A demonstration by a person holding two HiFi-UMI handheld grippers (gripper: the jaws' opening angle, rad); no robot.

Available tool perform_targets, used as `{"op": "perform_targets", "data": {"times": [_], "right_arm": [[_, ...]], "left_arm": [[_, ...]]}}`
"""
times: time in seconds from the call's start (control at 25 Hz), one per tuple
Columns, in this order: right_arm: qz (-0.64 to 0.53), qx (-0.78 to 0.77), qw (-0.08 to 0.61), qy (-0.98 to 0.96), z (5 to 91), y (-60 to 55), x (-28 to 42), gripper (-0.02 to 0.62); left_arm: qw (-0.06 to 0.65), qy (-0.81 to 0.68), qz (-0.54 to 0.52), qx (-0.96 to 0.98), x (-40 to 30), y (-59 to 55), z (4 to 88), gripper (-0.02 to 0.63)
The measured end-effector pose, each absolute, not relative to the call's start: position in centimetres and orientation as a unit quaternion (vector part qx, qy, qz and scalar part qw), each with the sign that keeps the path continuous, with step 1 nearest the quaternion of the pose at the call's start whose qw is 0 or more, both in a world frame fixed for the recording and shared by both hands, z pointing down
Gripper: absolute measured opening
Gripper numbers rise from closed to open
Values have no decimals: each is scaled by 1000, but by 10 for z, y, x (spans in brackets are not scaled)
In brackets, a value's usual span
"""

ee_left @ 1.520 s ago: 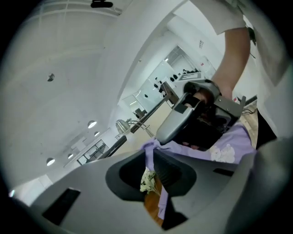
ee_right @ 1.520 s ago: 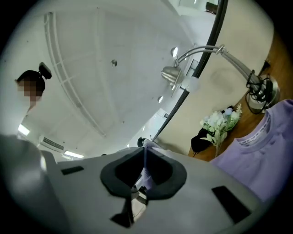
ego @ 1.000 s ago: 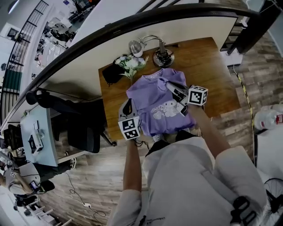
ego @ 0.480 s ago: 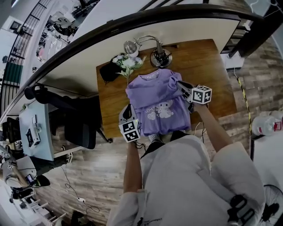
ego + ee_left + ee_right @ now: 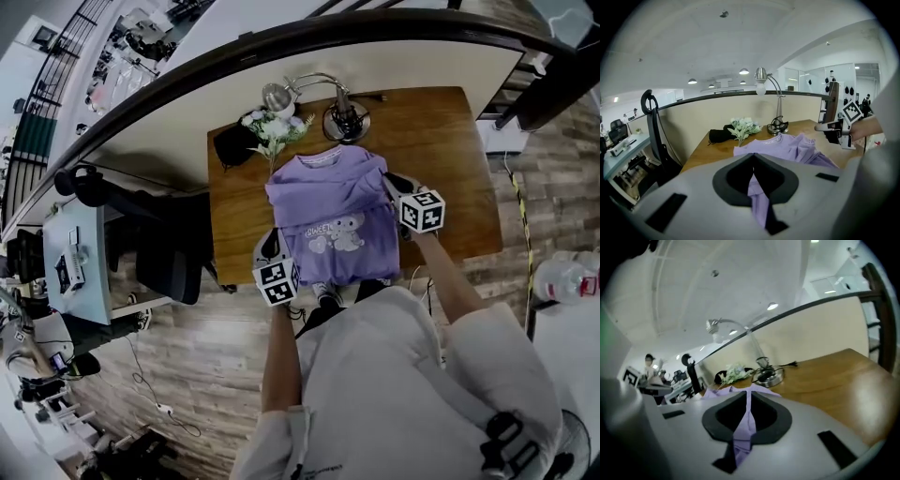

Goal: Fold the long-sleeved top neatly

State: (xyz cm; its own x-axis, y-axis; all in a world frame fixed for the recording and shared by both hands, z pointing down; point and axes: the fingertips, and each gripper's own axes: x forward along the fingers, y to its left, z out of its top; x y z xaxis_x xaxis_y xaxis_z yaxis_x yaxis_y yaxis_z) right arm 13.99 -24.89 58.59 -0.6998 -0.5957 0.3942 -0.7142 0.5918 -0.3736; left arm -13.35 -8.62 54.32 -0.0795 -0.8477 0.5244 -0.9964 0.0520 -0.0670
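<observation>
A purple long-sleeved top with a cartoon print lies on the wooden table, collar toward the lamp. My left gripper is at the top's near left edge, shut on a pinch of purple cloth. My right gripper is at the top's right side by the shoulder. A strip of purple fabric runs between its jaws; they have just been opening slightly but still pinch it. The left gripper view shows the right gripper over the bunched right sleeve.
At the table's back stand a desk lamp, a bunch of white flowers and a black pouch. A curved partition rail runs behind the table. Bare wood lies to the right of the top. A black office chair stands to the left.
My right gripper has swung from over the top's chest out to its right edge and dropped lower, taking the fabric along. The left gripper has sunk a little at the left edge.
</observation>
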Motion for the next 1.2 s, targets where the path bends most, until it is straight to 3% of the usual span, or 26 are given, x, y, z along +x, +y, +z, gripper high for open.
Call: {"op": "perform_targets", "data": {"times": [0.24, 0.56, 0.84, 1.2], "right_arm": [[183, 290, 256, -904, 619, -244, 59, 8], [202, 362, 324, -850, 673, -236, 124, 5], [218, 360, 307, -853, 674, -236, 128, 5], [215, 372, 206, -879, 617, -172, 147, 5]], "left_arm": [[191, -710, 220, 641, -119, -83, 550, 23], [207, -736, 219, 606, -134, -51, 557, 23], [213, -743, 215, 597, -132, -43, 565, 23], [201, -696, 188, 663, -124, -34, 565, 25]]}}
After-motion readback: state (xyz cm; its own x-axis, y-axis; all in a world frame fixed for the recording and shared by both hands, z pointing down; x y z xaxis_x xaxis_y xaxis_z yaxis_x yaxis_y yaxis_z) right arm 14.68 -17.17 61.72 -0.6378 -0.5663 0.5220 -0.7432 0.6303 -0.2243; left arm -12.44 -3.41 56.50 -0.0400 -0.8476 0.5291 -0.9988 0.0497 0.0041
